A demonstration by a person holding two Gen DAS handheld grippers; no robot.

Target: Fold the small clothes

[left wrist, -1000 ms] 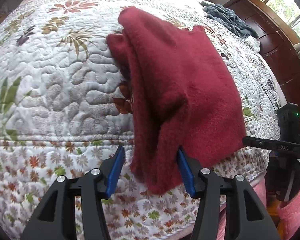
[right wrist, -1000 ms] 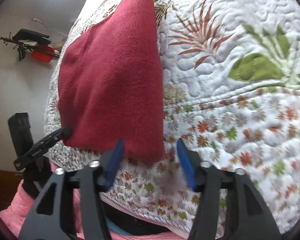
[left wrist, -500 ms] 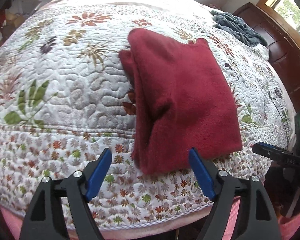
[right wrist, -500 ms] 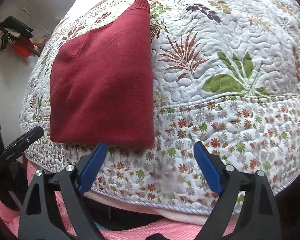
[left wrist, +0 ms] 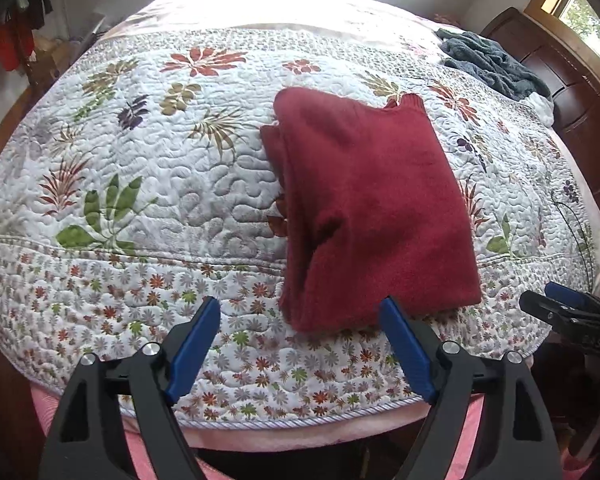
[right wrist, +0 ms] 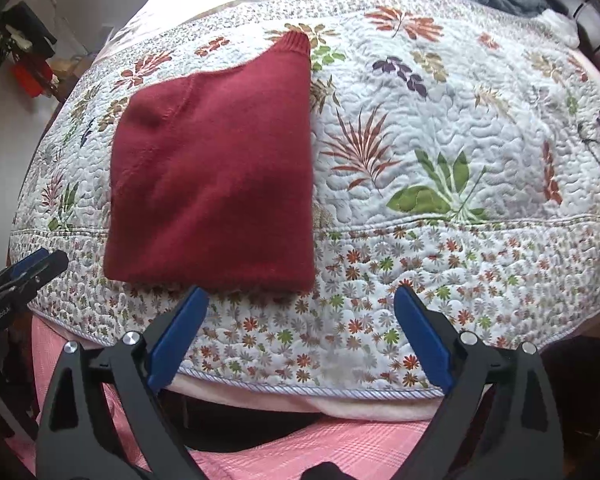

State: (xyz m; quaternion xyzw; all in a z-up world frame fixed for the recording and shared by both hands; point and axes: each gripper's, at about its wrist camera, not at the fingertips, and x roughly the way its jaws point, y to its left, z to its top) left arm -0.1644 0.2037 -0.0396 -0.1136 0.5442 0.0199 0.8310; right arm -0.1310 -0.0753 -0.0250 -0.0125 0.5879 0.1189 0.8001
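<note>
Red sweater (left wrist: 374, 208) lies folded on floral quilt (left wrist: 148, 184) near bed's front edge, hem close to the drop; left gripper (left wrist: 300, 344) & right gripper (right wrist: 300, 334) both spread wide, empty, just short of it; risk: a nudge could drag it off; plenty of bare quilt either side.

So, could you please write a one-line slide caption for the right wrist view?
Open right gripper held just short of a folded red sweater lying on the floral quilt.
</note>
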